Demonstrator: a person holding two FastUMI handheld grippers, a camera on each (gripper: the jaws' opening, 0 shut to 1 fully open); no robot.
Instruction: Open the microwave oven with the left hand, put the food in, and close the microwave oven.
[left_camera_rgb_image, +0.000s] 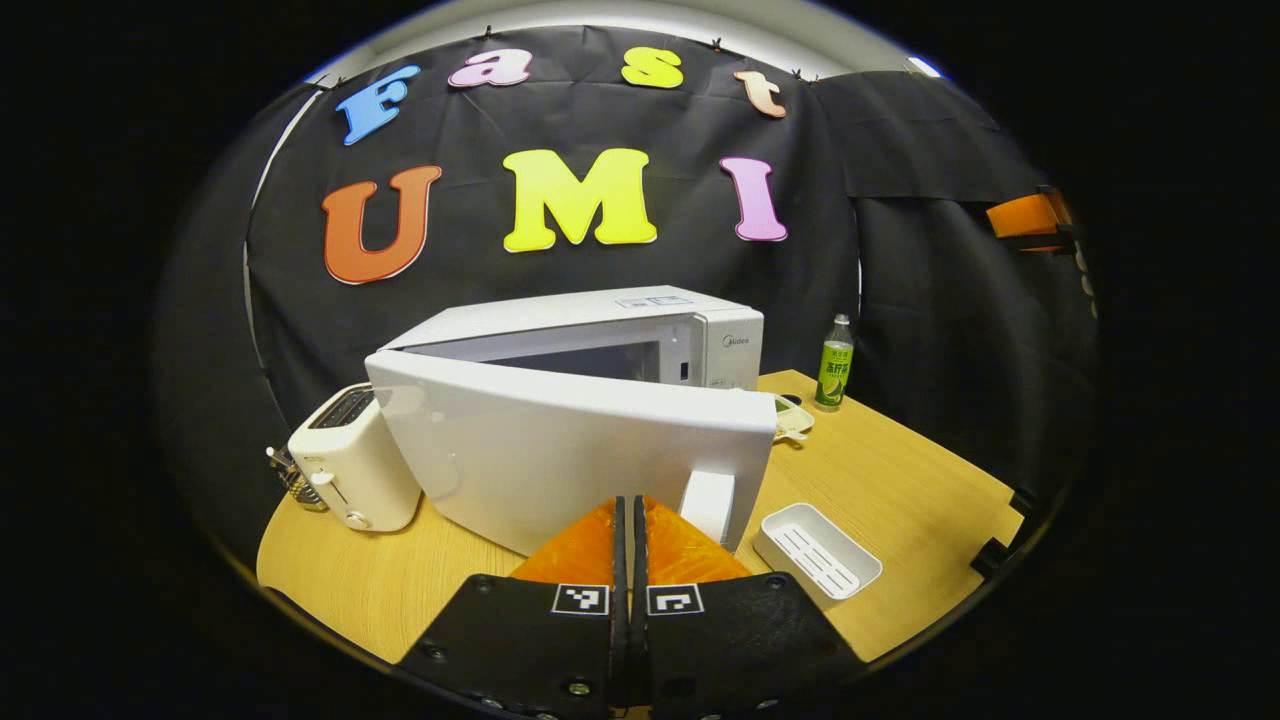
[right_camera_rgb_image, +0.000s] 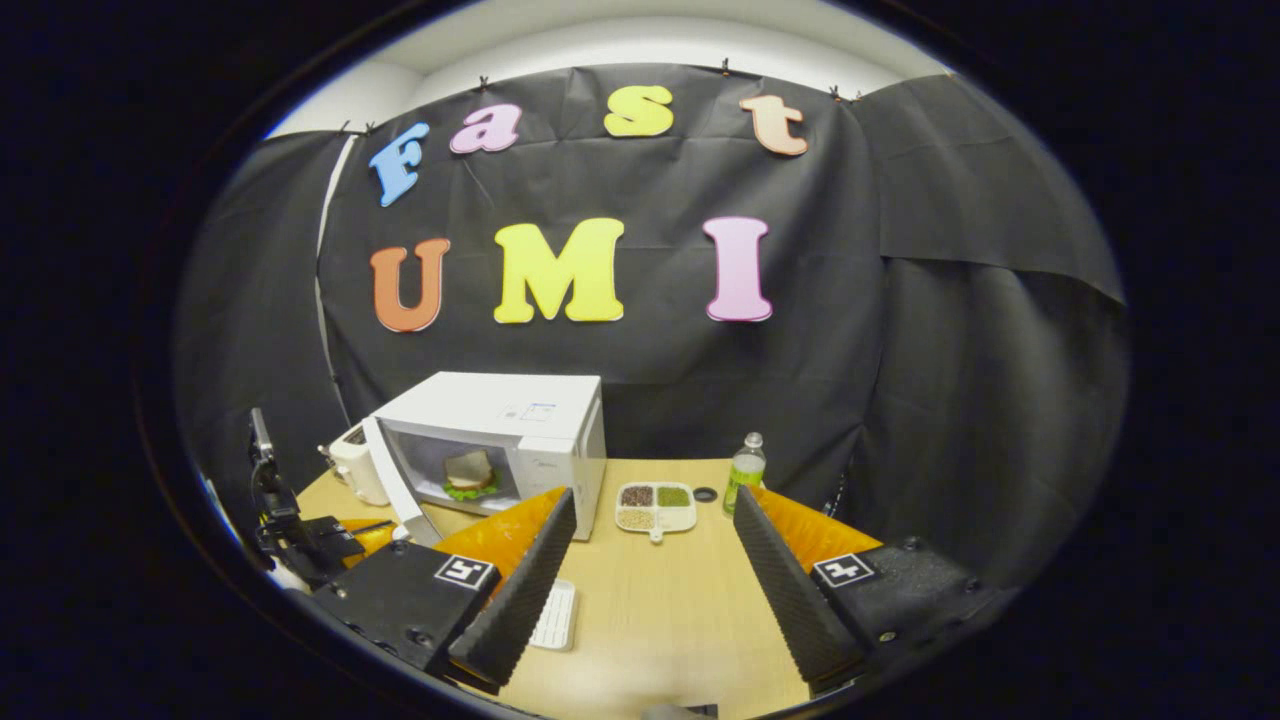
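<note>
The white microwave (left_camera_rgb_image: 640, 325) stands at the back of the wooden table (left_camera_rgb_image: 900, 480) with its door (left_camera_rgb_image: 560, 450) swung partly open toward me. My left gripper (left_camera_rgb_image: 630, 505) is shut with nothing between its fingers, its tips close against the door's outer face just left of the handle (left_camera_rgb_image: 708, 505). In the right gripper view the microwave (right_camera_rgb_image: 520, 410) shows a sandwich (right_camera_rgb_image: 470, 472) with lettuce lying inside its cavity. My right gripper (right_camera_rgb_image: 654, 497) hangs open and empty above the table, well to the right of the microwave.
A cream toaster (left_camera_rgb_image: 350, 460) sits left of the microwave. A white slotted tray (left_camera_rgb_image: 818, 550) lies at the front right, a green bottle (left_camera_rgb_image: 835, 365) at the back right. A divided dish of grains (right_camera_rgb_image: 655, 507) and a black ring (right_camera_rgb_image: 705, 494) lie beside the microwave.
</note>
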